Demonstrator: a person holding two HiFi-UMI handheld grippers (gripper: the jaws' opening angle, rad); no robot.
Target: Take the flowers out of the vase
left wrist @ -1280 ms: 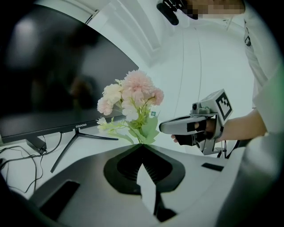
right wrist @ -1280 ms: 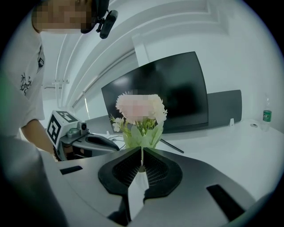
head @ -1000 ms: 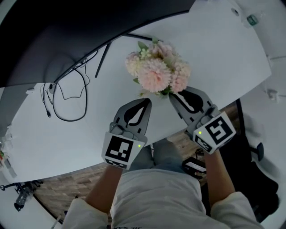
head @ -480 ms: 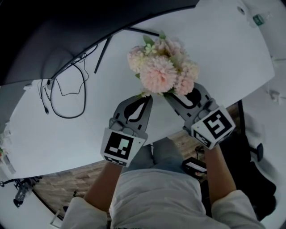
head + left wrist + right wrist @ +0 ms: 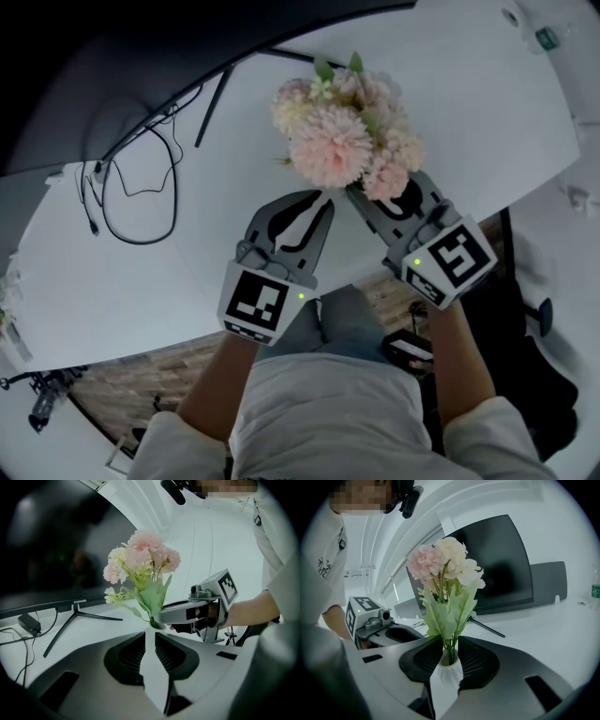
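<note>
A bouquet of pink and cream flowers (image 5: 347, 141) with green leaves stands in a small white ribbed vase (image 5: 447, 674) on the white table (image 5: 141, 281). My right gripper (image 5: 361, 195) reaches in under the blooms. Its jaws have just been closing, and in the right gripper view (image 5: 447, 641) they sit against both sides of the vase. My left gripper (image 5: 323, 197) points at the vase from the other side. Its jaws have just been opening to a narrow gap (image 5: 151, 632) with nothing between them. The vase rim (image 5: 157, 626) shows just past its tips.
A dark monitor (image 5: 141, 56) stands behind the vase on a thin-legged stand (image 5: 211, 108). Black cables (image 5: 141, 202) loop on the table to the left. A bottle (image 5: 595, 591) stands far right. The table's near edge runs just under both grippers.
The right gripper's tips lay beside the bouquet and now sit under the blooms. The left gripper's jaws show a slightly wider gap. The view has shifted a little.
</note>
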